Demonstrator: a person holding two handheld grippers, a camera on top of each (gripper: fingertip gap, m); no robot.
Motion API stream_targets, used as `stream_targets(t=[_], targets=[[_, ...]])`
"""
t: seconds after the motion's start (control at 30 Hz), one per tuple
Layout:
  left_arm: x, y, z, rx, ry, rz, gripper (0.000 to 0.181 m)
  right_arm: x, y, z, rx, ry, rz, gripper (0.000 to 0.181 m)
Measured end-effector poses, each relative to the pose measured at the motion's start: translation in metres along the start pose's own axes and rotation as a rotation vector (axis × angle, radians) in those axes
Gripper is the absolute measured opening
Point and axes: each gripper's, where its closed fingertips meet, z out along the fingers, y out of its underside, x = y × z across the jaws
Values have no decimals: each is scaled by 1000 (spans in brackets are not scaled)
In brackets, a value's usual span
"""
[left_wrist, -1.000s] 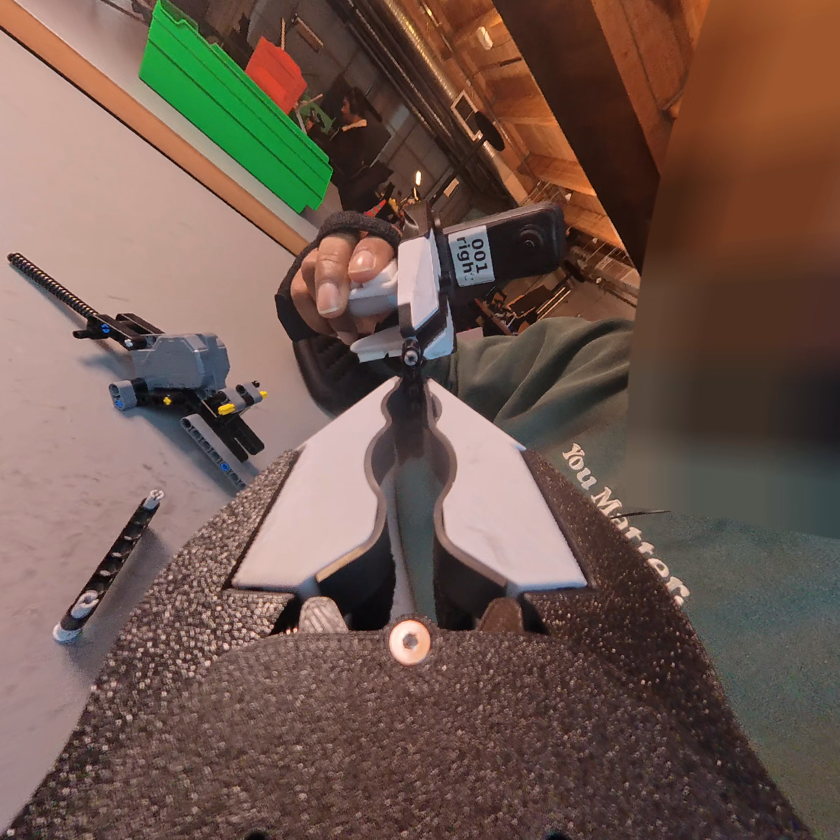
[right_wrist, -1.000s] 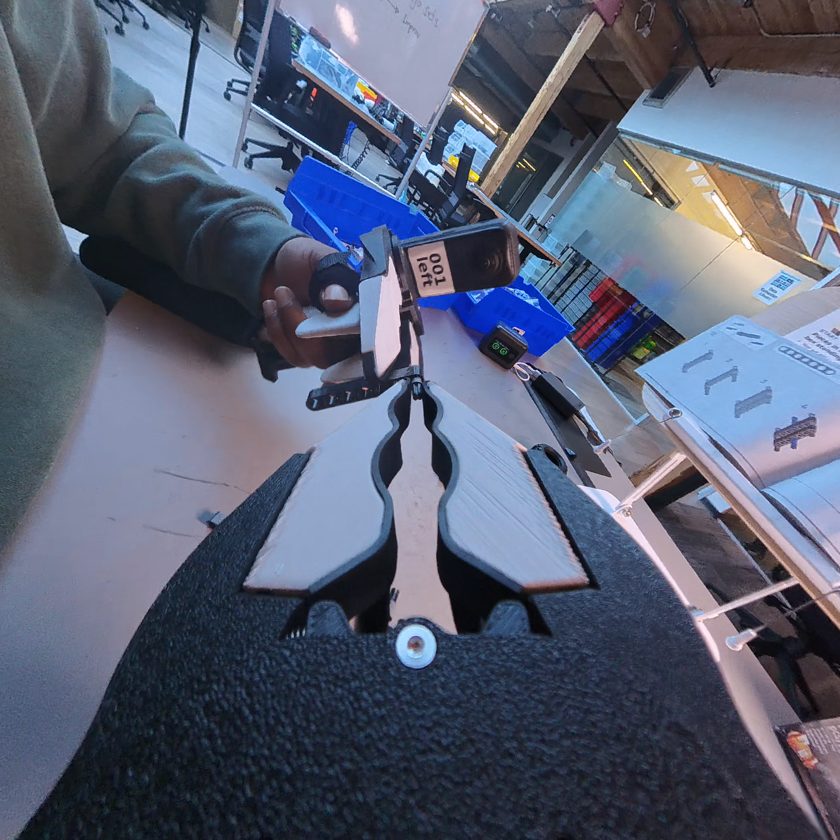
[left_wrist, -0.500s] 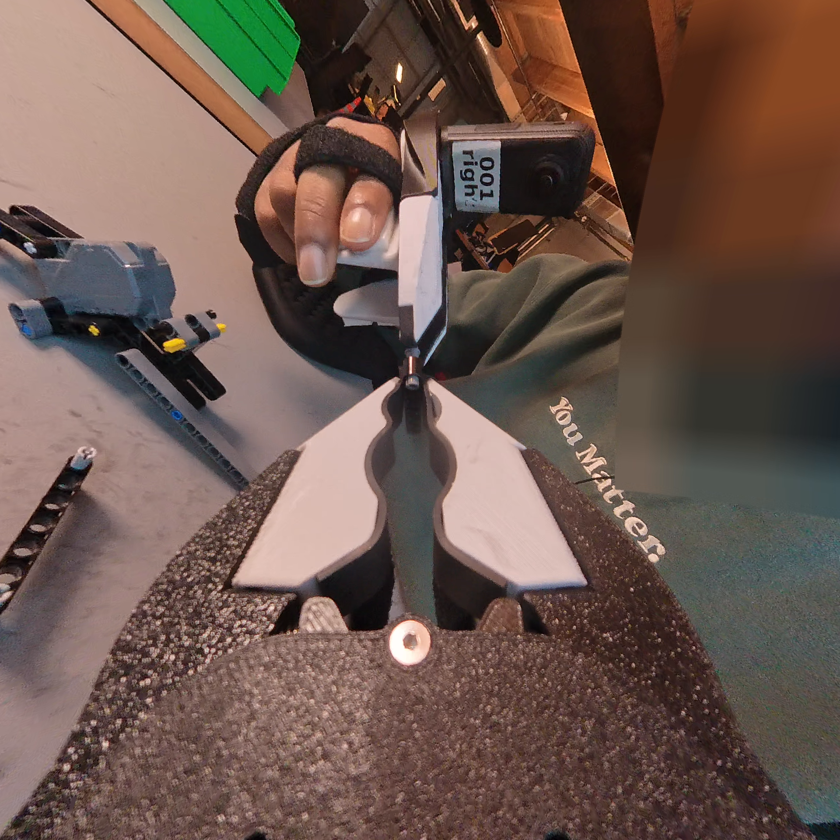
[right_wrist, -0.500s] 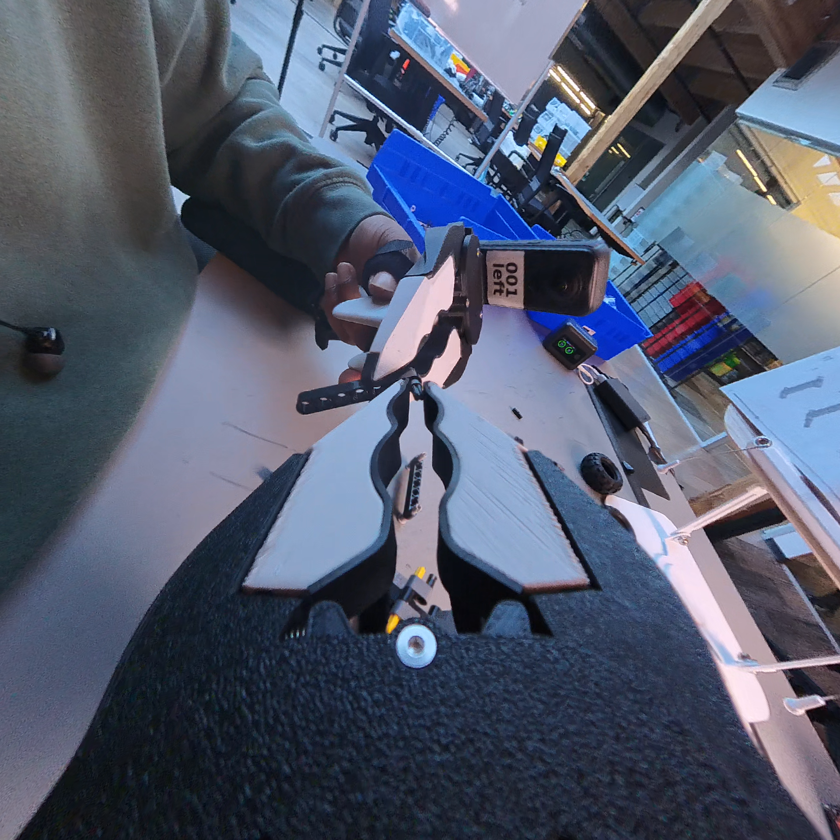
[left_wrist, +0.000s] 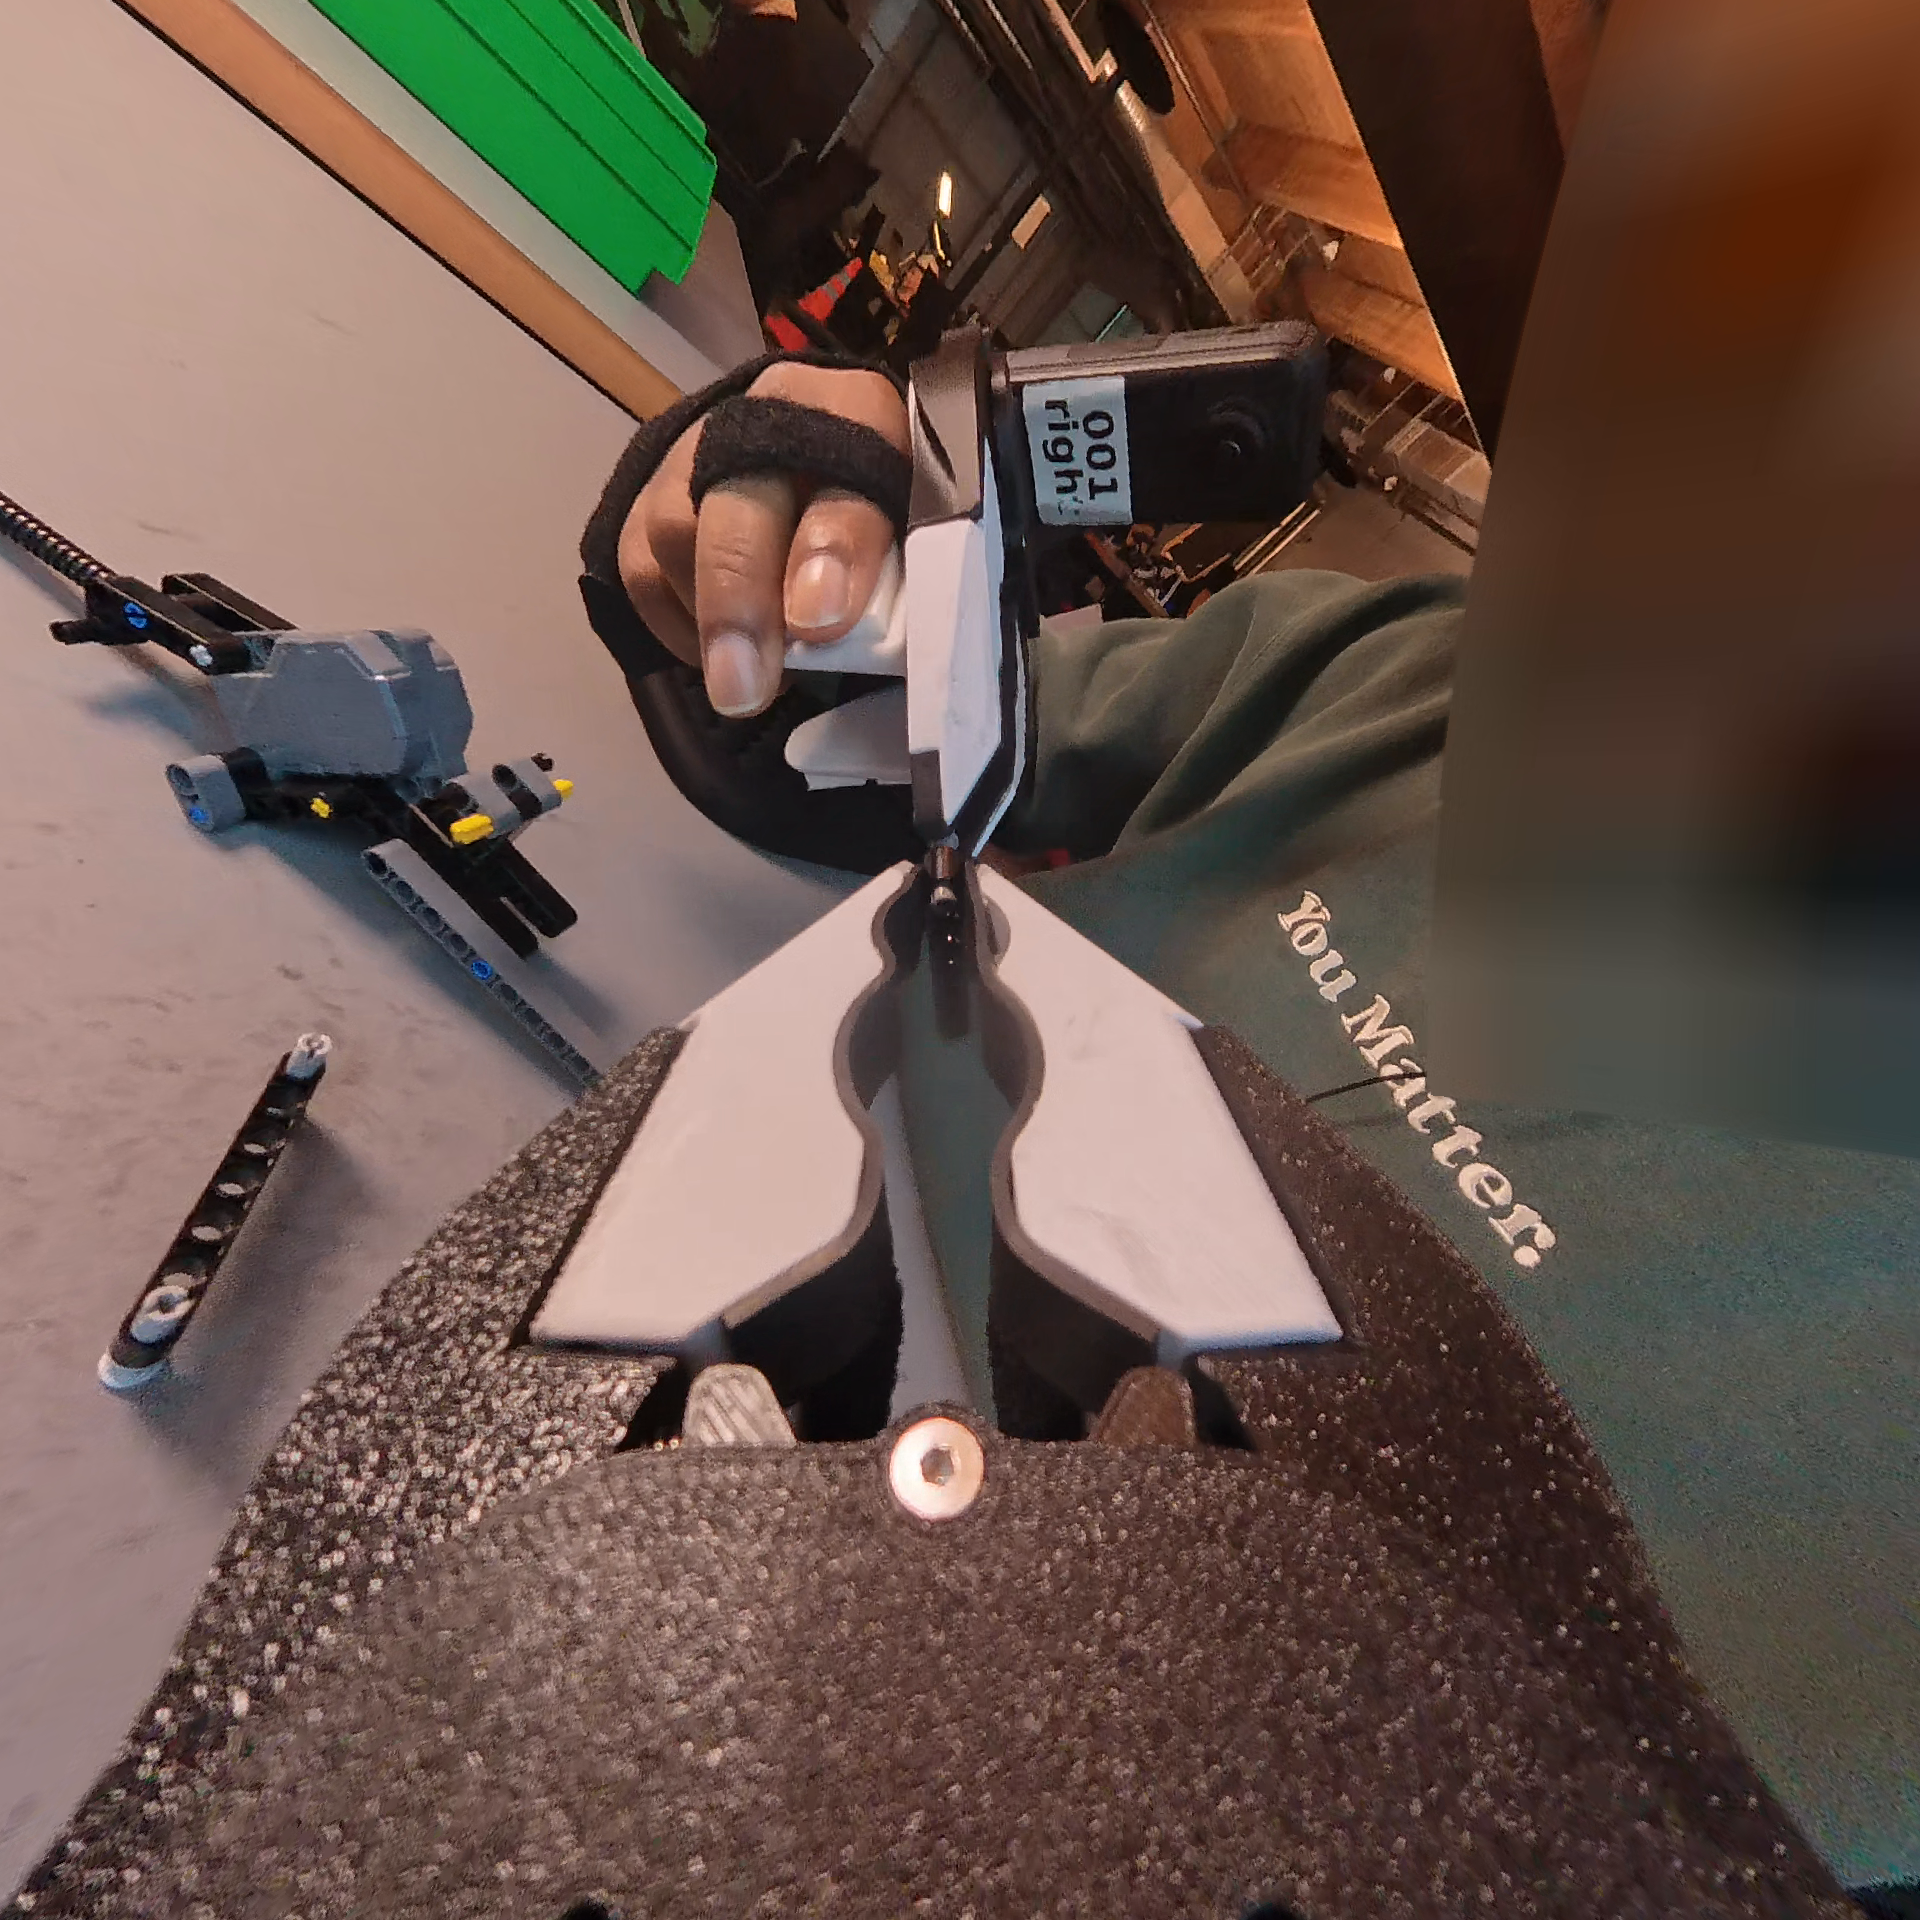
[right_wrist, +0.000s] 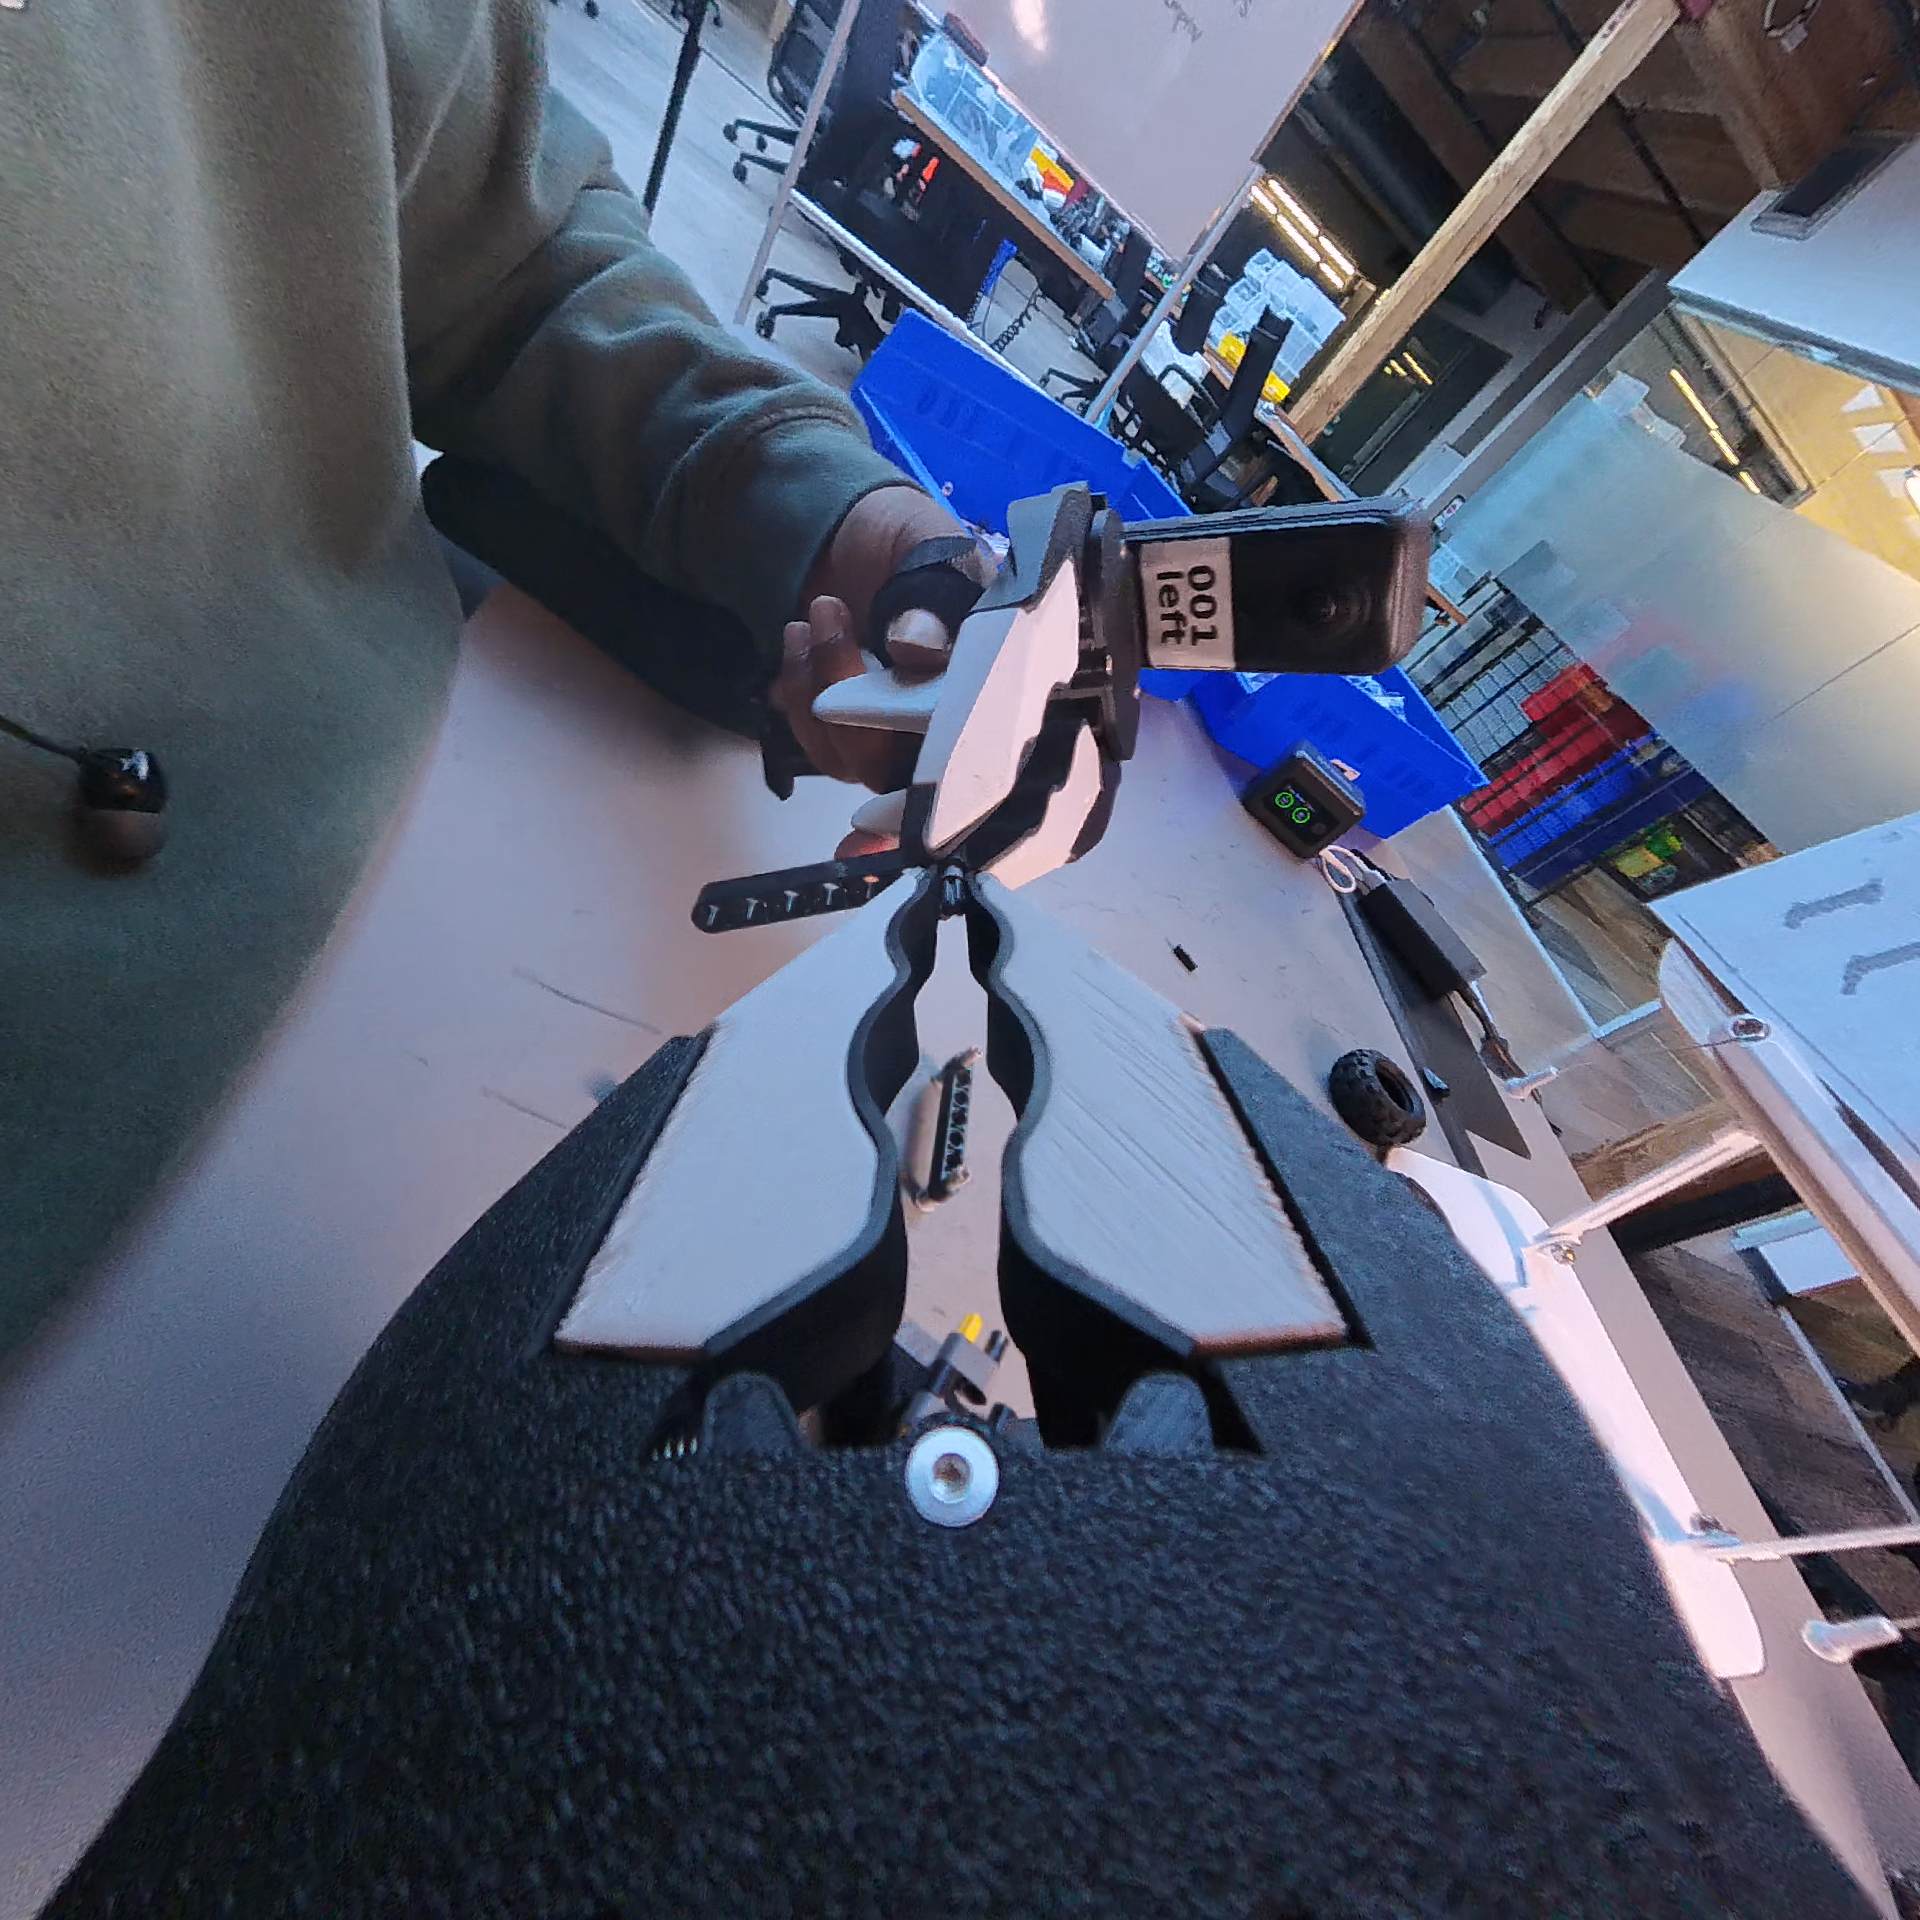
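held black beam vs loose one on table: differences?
The held beam is off the table, clamped in the left gripper; the loose beam lies flat on it, untouched. The loose beam has pale pins at both ends; the held beam's free end is bare. Both black, holed.

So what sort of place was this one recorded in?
Probably a shared workshop or lab: stacked blue parts bins behind the table, a whiteboard beside desks with office chairs, and exposed timber beams.
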Motion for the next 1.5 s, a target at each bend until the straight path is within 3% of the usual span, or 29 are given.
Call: stream_targets(t=[0.23,0.4,0.63,0.7,0.73,0.83,0.93,1.13,1.3,1.5], targets=[[1,18,6,-100,34,-36,6,-20,4,2,-46,-113,-19,5],[5,15,3,-42,99,-97,6,-17,0,4,-30,-95,-26,3],[-2,6,-12,84,24,-27,6,-4,2,5,-1,-36,87,2],[-16,-16,-53,239,-38,-57,5,18,2,-19,37,12,184,2],[-21,-15,-62,246,-71,-52,5,22,9,-23,13,49,169,2],[-20,-2,-41,136,-83,10,6,9,14,-8,33,14,176,3],[-27,-9,-48,128,-149,46,6,28,21,-17,34,39,232,3],[-45,-29,-73,232,-332,166,6,83,71,-14,-187,176,174,4],[-50,-42,-94,294,-487,316,6,124,125,27,-419,69,128,4],[-62,-38,-107,269,-633,408,7,138,183,80,-625,-46,55,5]])
